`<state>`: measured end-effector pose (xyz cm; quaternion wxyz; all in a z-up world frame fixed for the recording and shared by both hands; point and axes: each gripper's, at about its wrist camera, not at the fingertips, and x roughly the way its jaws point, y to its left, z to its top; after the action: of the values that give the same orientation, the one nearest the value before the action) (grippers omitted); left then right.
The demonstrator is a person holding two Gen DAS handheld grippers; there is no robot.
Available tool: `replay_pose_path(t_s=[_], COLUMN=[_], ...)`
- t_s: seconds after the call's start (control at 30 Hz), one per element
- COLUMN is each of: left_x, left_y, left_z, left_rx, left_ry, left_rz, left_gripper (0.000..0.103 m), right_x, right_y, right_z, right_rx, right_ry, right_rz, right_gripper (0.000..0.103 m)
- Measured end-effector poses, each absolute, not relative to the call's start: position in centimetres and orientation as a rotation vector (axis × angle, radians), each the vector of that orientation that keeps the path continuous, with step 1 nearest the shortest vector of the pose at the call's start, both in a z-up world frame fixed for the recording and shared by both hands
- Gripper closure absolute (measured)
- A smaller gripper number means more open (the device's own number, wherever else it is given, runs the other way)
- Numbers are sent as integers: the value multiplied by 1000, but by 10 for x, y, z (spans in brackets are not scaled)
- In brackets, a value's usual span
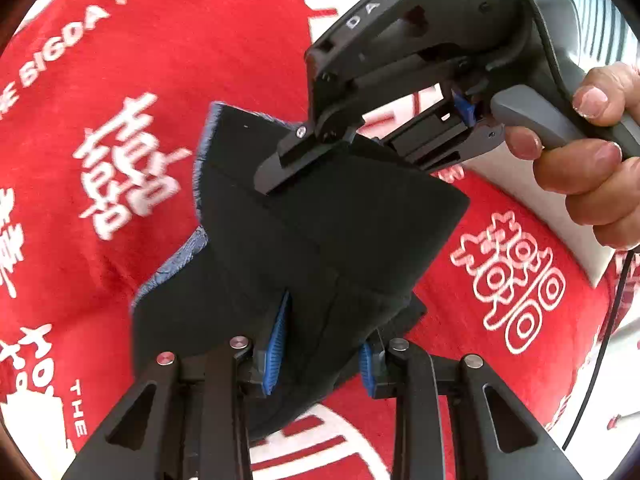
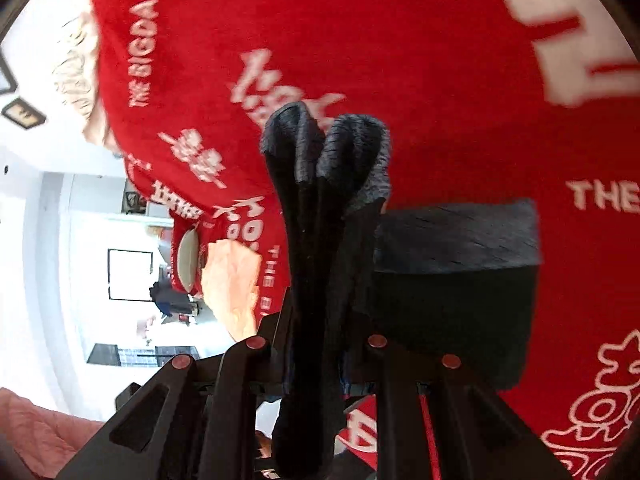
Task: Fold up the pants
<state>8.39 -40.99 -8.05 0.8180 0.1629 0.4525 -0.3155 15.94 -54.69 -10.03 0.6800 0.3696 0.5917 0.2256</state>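
The black pants (image 1: 320, 240) hang bunched above a red blanket (image 1: 180, 60) printed with white characters. A grey-blue inner lining shows along their left edge. My left gripper (image 1: 320, 356) is shut on the near part of the cloth, its blue pads (image 1: 276, 344) pressing both sides. Reaching in from the upper right, my right gripper (image 1: 286, 166) is clamped on the far fold. In the right wrist view the pants (image 2: 452, 300) stand in a thick gathered ridge between the shut fingers of the right gripper (image 2: 316, 344), grey hems at the top.
A person's hand (image 1: 592, 152) grips the right gripper's handle, and a thin black cable (image 1: 608, 320) trails below it. The red blanket (image 2: 400, 60) covers a bed. Beyond its edge lie peach bedding (image 2: 232, 280), a pink cloth (image 2: 40, 432) and white walls.
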Motion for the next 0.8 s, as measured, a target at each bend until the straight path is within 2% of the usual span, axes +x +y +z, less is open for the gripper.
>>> replay_pose_path(t_s=[0.27,0.4,0.47,0.5,0.53,0.73,0.8], left_x=[72,66,65,65,65,61,63], left_y=[-441,-447,-449,-449,-446,-429,-420], left_z=[-134,-141,-139,-139,-134,-112,-105], left_rx=[467,509,517,499,473,461,438], left_ry=[1068,1070,1077,1095,1099,1101,1105], left_rz=[-662,-643,-645,-657,-657,-673,-670], left_gripper=[72,72,54,31,25,25,25], right_x=[141,132,134,136,138,136,131], right_y=[-584,-589,-587,-585,-583,-581,-585], right_z=[-187,-206,-205,-203,-201,-190,-186], right_rx=[900,932,919,900,878,789,753], right_ry=[1384,1376,1371,1372,1373,1410,1424], right_rz=[419,401,397,393,387,350,324], right_gripper=[84,84,83,82,80,78,73])
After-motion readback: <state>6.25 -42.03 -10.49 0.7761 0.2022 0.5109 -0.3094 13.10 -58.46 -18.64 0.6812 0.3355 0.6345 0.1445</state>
